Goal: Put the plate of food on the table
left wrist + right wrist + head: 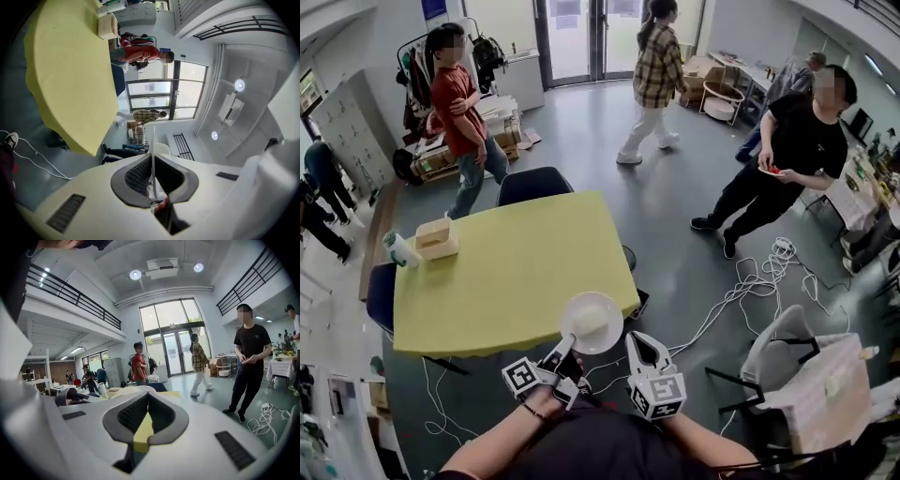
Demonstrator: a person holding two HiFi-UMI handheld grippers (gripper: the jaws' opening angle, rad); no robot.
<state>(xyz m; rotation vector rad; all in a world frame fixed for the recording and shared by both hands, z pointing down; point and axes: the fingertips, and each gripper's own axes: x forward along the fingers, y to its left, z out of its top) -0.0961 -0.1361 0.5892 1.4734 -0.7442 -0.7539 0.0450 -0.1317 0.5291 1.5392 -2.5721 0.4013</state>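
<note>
The left hand-held gripper is clamped on the rim of the plate, at the yellow worktop's near edge. The right hand-held gripper, just beside the plate, has its jaws together and empty.

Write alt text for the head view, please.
A left hand-held gripper clamps the rim of a white plate at the near corner of a yellow table. The right hand-held gripper is shut beside it.
</note>
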